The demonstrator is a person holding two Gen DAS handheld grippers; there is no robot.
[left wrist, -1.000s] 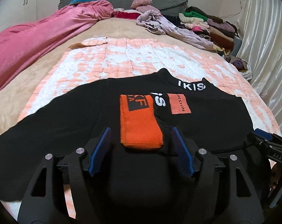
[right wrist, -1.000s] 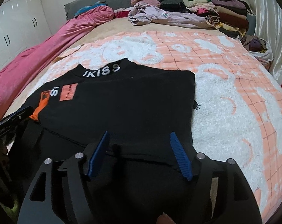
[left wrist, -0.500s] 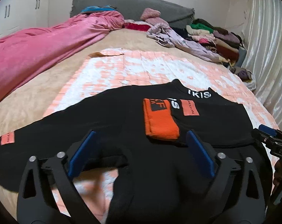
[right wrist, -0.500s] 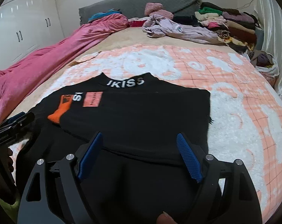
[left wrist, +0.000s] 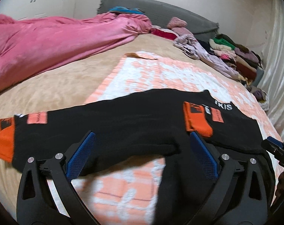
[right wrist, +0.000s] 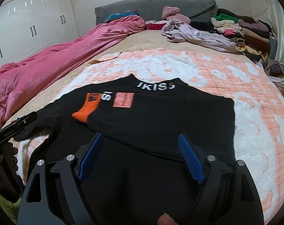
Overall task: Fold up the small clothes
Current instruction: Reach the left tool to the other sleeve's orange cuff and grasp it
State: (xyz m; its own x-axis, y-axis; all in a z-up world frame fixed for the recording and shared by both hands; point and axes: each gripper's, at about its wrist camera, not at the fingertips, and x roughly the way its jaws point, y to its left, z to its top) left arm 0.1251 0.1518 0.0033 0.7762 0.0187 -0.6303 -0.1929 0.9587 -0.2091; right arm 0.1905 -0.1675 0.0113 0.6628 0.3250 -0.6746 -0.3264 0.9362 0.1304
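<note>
A small black sweater (right wrist: 160, 120) with a white-lettered collar and orange cuffs lies on a peach-and-white blanket (right wrist: 254, 123). One sleeve is folded across the chest, its orange cuff (left wrist: 197, 121) on the body. The other sleeve (left wrist: 85, 123) stretches out flat to the left, ending in an orange cuff (left wrist: 4, 140). My left gripper (left wrist: 142, 146) is open over that sleeve near the armpit. My right gripper (right wrist: 142, 150) is open and empty above the sweater's lower body.
A pink duvet (left wrist: 48, 43) lies along the left of the bed. Loose and stacked clothes (right wrist: 235, 31) sit by the grey headboard (right wrist: 153, 7) at the far right. White wardrobes (right wrist: 29, 22) stand on the left, a curtain (left wrist: 277, 65) on the right.
My left gripper has swung left and opened wider, bringing the outstretched left sleeve and its cuff into view. My right gripper has pulled back a little and opened wider. The sweater has not moved.
</note>
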